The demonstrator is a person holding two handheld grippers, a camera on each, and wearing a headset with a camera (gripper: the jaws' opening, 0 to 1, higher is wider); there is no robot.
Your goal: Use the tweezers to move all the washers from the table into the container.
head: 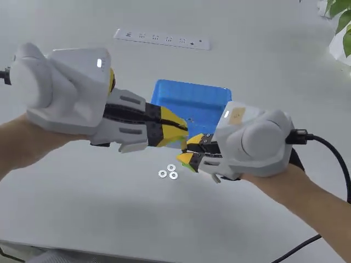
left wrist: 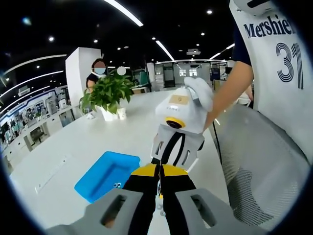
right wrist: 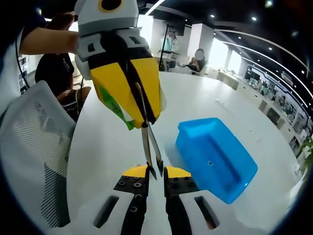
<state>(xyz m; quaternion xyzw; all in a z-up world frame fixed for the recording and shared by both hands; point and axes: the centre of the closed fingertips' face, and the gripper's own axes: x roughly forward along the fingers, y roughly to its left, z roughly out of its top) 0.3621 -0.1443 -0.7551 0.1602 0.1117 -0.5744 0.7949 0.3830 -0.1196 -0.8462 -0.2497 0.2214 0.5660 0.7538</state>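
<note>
Right claw (right wrist: 156, 172) stands nearly closed, with a narrow gap between its jaws. The tips of the tweezers (right wrist: 145, 142) sit in that gap; whether the jaws press them cannot be told. Left claw (right wrist: 142, 120), facing it, is clamped on the tweezers' upper end. Below both claws, three washers (head: 173, 176) lie close together on the white surface (head: 109, 208), just in front of the blue container (head: 186, 98). A small round piece lies on the container floor. Farther back lies a power strip (head: 162, 38), with a plant (head: 343, 24) at the far right corner.
</note>
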